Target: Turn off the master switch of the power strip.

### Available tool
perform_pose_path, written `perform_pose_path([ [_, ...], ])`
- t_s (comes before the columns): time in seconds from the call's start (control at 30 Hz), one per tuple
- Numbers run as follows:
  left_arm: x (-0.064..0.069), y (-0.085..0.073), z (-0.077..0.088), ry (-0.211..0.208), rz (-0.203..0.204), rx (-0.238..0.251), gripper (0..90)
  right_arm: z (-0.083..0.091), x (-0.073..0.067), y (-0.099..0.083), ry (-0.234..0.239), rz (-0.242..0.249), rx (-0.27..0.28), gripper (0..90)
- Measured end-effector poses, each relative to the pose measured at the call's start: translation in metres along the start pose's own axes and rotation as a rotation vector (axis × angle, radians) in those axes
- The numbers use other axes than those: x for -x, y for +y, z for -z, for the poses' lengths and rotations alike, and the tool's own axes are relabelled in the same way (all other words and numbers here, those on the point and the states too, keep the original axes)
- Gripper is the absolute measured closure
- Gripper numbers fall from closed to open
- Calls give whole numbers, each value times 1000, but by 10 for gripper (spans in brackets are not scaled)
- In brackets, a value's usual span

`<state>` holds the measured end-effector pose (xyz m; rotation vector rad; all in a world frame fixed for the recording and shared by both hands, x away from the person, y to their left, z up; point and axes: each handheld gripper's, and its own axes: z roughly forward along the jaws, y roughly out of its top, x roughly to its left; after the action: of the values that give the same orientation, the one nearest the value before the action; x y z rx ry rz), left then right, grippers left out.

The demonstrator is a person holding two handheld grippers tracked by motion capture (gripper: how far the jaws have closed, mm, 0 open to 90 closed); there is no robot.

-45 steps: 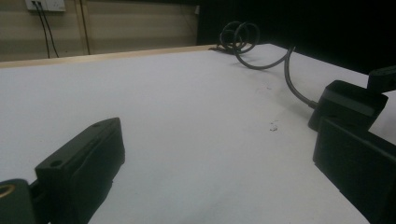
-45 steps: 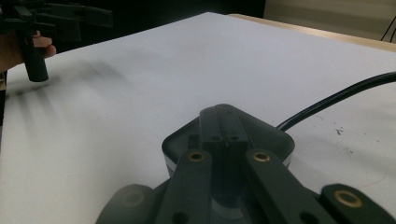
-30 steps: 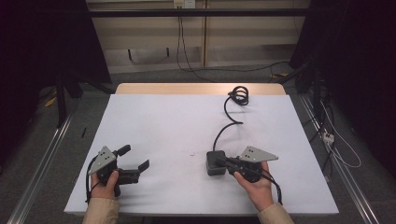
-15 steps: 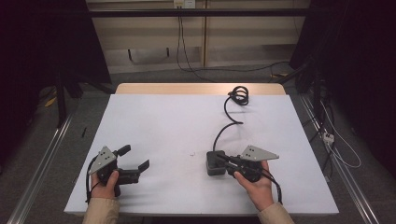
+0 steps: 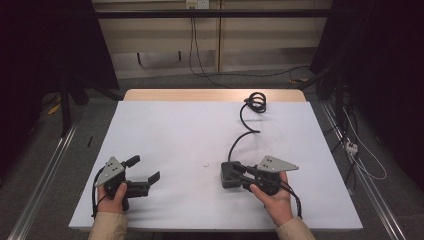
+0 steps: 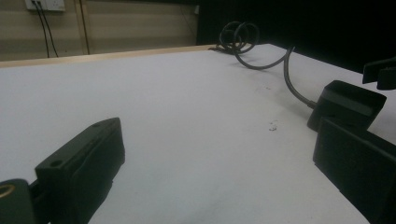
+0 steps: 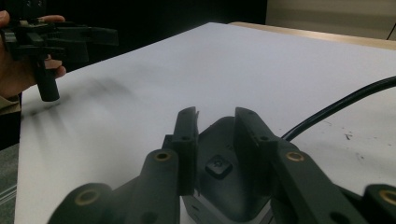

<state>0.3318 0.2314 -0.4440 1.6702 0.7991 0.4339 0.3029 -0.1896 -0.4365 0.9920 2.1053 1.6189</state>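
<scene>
Power adapter (image 5: 229, 175) (boxy, matte black) sits between the right hand-held gripper's (image 5: 236, 176) loosening jaws.

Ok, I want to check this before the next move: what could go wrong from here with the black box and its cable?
1. The right tool has just been opening its jaws with the black box between them; a lift now could drop it.
2. The cable runs to a coil near the far edge of the table; pulling the box could drag or tangle it.
</scene>
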Motion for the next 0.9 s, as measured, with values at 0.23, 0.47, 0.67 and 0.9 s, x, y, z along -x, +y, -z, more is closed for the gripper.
perform_pose_path([
  [0.23,0,0,0,0,-2,-2,19,0,0,1,-4,-7,0,593],
  [0.47,0,0,0,1,0,-2,19,1,0,1,-7,-14,1,528],
  [0.67,0,0,-1,0,-1,-2,19,3,2,2,-10,-27,7,454],
  [0.9,1,0,-3,-3,-1,-4,19,7,3,4,-18,-38,13,348],
])
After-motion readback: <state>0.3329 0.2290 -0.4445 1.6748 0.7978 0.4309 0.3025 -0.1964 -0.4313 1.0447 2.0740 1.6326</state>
